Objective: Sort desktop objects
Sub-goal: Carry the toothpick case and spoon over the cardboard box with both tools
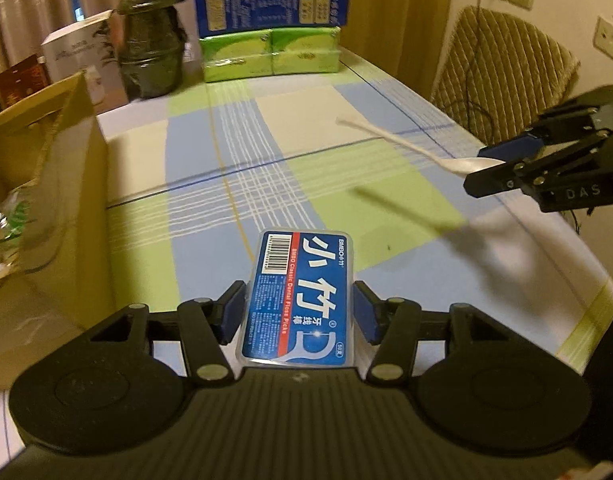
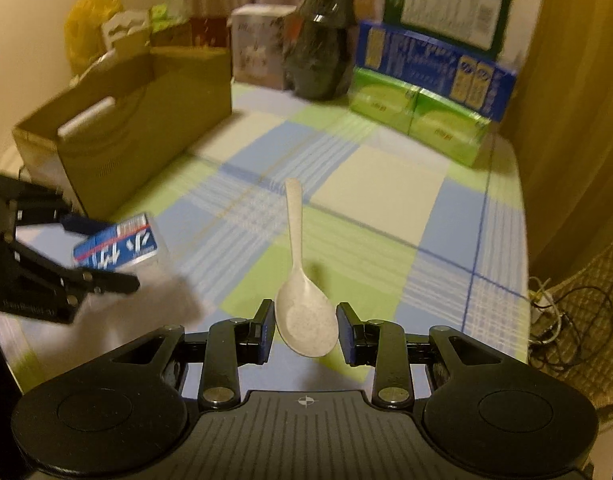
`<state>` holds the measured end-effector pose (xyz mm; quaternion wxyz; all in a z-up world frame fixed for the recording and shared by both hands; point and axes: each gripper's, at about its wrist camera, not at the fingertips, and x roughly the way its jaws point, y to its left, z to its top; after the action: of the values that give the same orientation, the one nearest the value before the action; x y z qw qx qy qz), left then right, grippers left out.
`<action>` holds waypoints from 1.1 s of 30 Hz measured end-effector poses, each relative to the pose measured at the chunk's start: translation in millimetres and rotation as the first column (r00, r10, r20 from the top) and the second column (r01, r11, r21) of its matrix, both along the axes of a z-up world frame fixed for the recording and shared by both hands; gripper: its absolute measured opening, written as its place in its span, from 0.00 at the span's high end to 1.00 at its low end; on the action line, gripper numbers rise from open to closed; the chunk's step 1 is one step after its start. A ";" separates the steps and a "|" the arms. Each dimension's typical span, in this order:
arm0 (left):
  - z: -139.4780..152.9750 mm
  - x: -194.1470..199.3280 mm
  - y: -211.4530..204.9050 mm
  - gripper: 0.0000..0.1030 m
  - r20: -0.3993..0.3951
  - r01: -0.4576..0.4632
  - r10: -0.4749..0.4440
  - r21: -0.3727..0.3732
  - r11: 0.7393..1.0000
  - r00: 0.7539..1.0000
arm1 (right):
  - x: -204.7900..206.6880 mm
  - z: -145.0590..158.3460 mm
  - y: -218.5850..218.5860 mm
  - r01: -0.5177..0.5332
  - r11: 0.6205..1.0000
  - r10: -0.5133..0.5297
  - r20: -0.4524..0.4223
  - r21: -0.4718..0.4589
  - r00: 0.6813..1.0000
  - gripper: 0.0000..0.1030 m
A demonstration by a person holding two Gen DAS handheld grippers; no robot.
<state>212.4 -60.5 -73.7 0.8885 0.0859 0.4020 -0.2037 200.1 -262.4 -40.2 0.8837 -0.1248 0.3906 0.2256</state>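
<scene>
Your left tongs (image 1: 300,312) clamp the floss-pick box (image 1: 302,292) by its long sides: light, stiff, slick plastic, so keep squeezing. Your right tongs (image 2: 306,330) pinch the spoon (image 2: 302,300) across its bowl, handle pointing ahead, above the worktop (image 2: 386,200).

The floss box (image 1: 299,300) label reads "BMBO Classic Dental Floss Picks".
</scene>
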 end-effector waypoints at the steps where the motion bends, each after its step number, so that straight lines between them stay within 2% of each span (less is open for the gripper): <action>1: 4.2 -2.3 1.3 0.50 -0.003 -0.012 0.012 -0.005 1.000 1.000 | -3.8 6.1 0.7 0.018 1.000 -0.018 0.003 0.014 1.000 0.71; 8: 39.8 -26.4 18.4 0.50 0.006 -0.092 0.093 -0.046 0.995 0.996 | -40.0 37.9 15.6 0.136 0.986 -0.136 -0.005 0.094 0.991 0.71; 13: 66.0 -44.6 33.5 0.50 0.036 -0.124 0.126 -0.061 0.990 0.991 | -66.4 53.8 28.7 0.167 0.975 -0.167 -0.010 0.146 0.986 0.71; 22: 106.6 -76.8 57.0 0.50 0.088 -0.165 0.172 -0.075 0.983 0.981 | -106.4 75.2 59.1 0.137 0.972 -0.143 0.017 0.191 0.990 0.71; 33: 124.4 -103.7 88.9 0.50 0.097 -0.205 0.213 -0.087 0.975 0.972 | -124.9 88.3 94.1 0.099 0.970 -0.107 0.027 0.221 0.994 0.71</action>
<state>108.7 28.4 50.7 0.9277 0.0195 0.3532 -0.1193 75.2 -168.3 48.1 0.9099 -0.0105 0.3523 0.2186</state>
